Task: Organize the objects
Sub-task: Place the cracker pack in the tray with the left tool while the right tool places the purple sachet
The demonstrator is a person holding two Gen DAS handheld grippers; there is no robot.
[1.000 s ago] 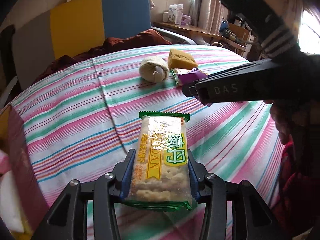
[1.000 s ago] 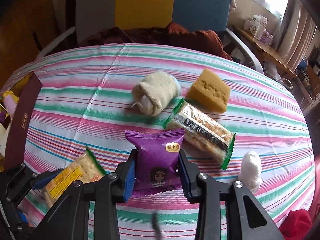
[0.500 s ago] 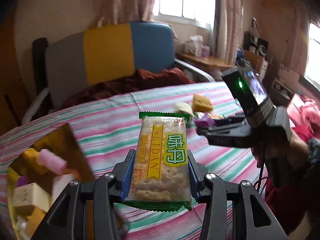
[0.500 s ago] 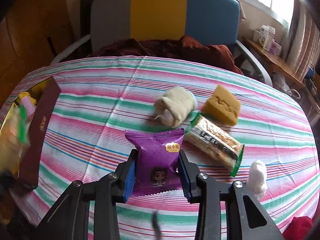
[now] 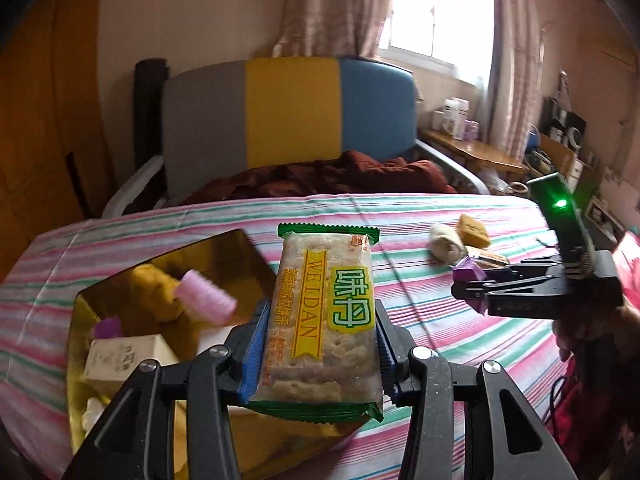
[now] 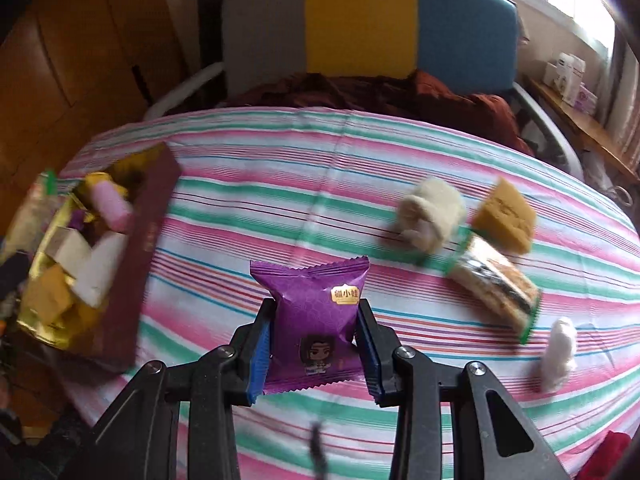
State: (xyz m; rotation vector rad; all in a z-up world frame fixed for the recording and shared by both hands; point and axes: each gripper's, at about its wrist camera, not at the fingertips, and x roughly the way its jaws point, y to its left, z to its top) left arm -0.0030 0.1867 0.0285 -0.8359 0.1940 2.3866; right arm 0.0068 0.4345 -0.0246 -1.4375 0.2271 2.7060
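- The left gripper (image 5: 320,344) is clamped on a cracker packet (image 5: 322,320) with green end seals and a yellow label; the blue pads press its two long sides, and the packet stands lengthwise between the fingers, its far end reaching out past the fingertips.
- In the left wrist view that packet is held above the near right edge of an open gold-lined box (image 5: 86,364), which lies on the striped tablecloth (image 5: 400,216).
- Inside the box lie a pink hair roller (image 5: 206,303), a cream carton (image 5: 124,360) and a yellow-brown soft item.
- The right gripper (image 6: 316,348) is closed on a purple snack pouch (image 6: 314,316), gripped by its sides, with the crimped top edge pointing away from the camera.
- The pouch is held above the cloth, to the right of the box (image 6: 136,264).
- Well to the right on the cloth lie a cream cloth roll (image 6: 430,218), a yellow sponge block (image 6: 504,216), a second cracker packet (image 6: 496,288) and a white wad (image 6: 560,354).
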